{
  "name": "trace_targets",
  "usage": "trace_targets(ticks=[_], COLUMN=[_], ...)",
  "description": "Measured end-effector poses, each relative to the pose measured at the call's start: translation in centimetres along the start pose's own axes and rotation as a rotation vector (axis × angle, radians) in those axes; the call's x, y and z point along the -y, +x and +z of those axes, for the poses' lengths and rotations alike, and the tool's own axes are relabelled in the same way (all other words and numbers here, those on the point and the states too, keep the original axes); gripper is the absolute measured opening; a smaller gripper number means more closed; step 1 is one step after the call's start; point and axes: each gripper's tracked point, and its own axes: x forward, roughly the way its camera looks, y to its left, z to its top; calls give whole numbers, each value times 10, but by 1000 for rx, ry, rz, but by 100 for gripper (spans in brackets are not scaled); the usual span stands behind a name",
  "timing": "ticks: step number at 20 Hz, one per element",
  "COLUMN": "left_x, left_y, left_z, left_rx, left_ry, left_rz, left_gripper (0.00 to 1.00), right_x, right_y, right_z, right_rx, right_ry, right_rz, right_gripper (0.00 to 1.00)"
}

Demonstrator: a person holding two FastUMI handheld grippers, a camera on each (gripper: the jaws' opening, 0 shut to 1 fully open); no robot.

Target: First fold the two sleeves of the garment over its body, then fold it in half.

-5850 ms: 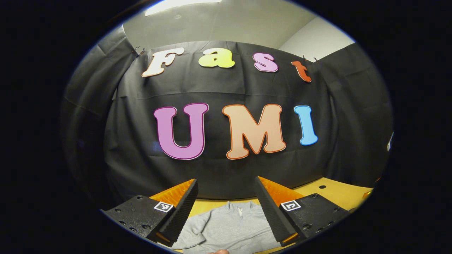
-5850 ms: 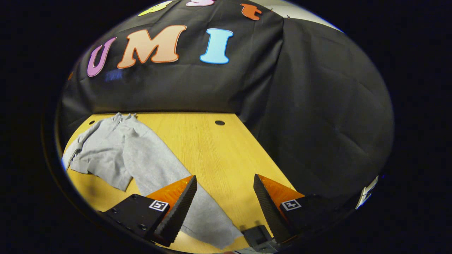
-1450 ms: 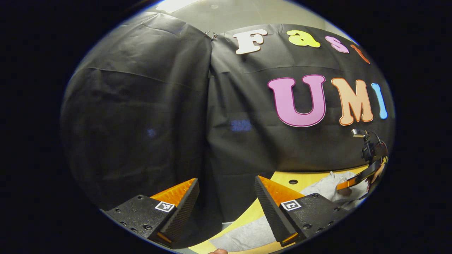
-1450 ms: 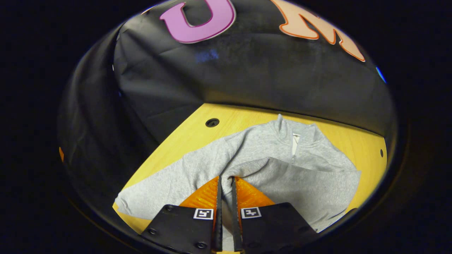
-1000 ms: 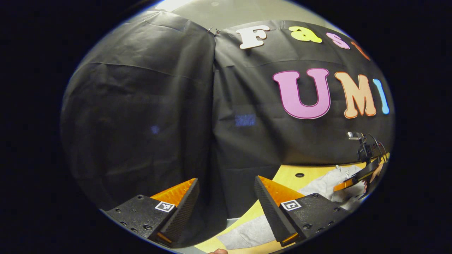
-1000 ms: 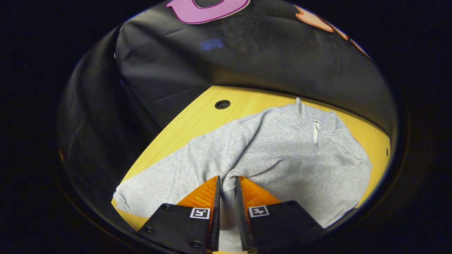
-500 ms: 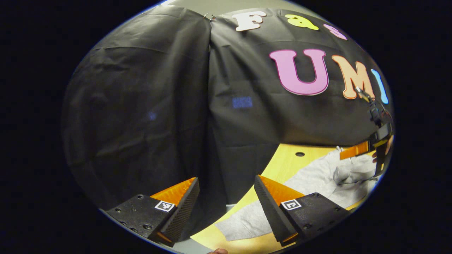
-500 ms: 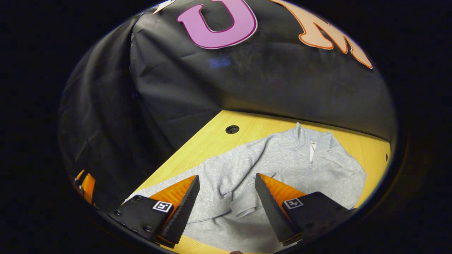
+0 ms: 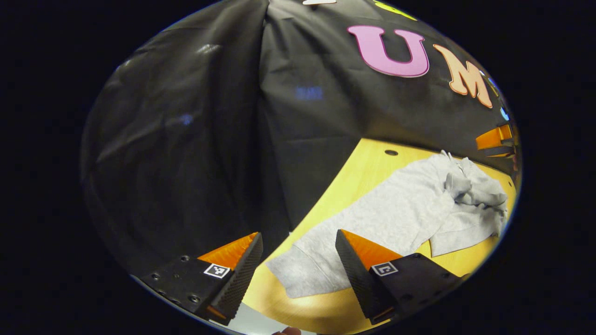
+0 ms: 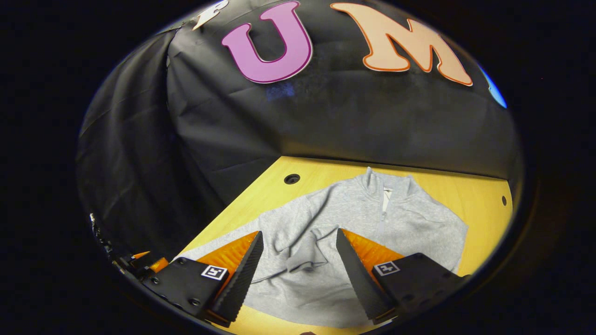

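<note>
A grey zip-collar garment (image 10: pixel 409 218) lies flat on the yellow wooden table (image 10: pixel 260 195). One sleeve (image 10: pixel 305 253) is folded across its body, and the cuff rests between the fingers of my right gripper (image 10: pixel 298 236), which hovers open above it. The other sleeve (image 9: pixel 372 223) stretches straight out toward the table's near corner. Its cuff (image 9: pixel 298 277) lies below my left gripper (image 9: pixel 298 236), which is open and holds nothing. The folded sleeve forms a rumpled heap (image 9: pixel 470 190) on the garment. The right gripper's fingers (image 9: pixel 493 138) show at the far right edge of the left gripper view.
Black cloth walls close in the table on the far and left sides. Round holes (image 10: pixel 292 178) (image 10: pixel 503 200) sit near the table's back corners. The left gripper (image 10: pixel 144 263) shows at the lower left of the right gripper view, beside the table edge.
My right gripper has opened and let go of the sleeve, which now lies on the body, and has drawn back. My left gripper has tipped down toward the outstretched sleeve's cuff.
</note>
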Motion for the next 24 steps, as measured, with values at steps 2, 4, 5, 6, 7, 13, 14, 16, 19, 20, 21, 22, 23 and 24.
trace_targets(ticks=[2,4,5,6,7,13,14,16,19,20,21,22,23,24], left_x=[4,6,6,5,4,9,8,2,4,14,25,28,29,28], left_y=[10,16,18,19,21,23,21,18,14,16,19,19,21,20], left_z=[-17,-26,-27,-32,-36,-40,-42,-39,-34,-36,-38,-37,-37,-36], left_rx=[-56,-93,-109,-124,-141,-158,-169,-171,-179,-182,-187,-190,-192,-193], left_ry=[-11,-22,-27,-32,-38,-18,-29,-38,-5,15,38,65,88,101], left_rz=[-13,-16,-16,-13,-10,-24,-32,-34,-53,-52,-62,-51,-39,-34], left_gripper=[94,94,94,94,94,94,91,82,55,41,28,15,2,0], right_x=[10,22,28,33,38,61,63,66,72,74,77,79,81,84], right_y=[-8,-16,-19,-24,-28,-53,-57,-64,-76,-80,-85,-88,-92,-97], right_z=[-5,-9,-9,-10,-9,-3,-3,-7,-9,-10,-11,-13,-13,-14], right_rx=[-5,-7,-7,-4,1,31,36,36,45,47,49,54,59,65], right_ry=[1,1,6,13,20,28,26,26,26,27,28,29,30,27], right_rz=[-11,-31,-41,-48,-56,-90,-93,-94,-100,-100,-101,-103,-105,-107], right_gripper=[98,98,98,98,98,94,98,98,98,94,94,98,98,95])
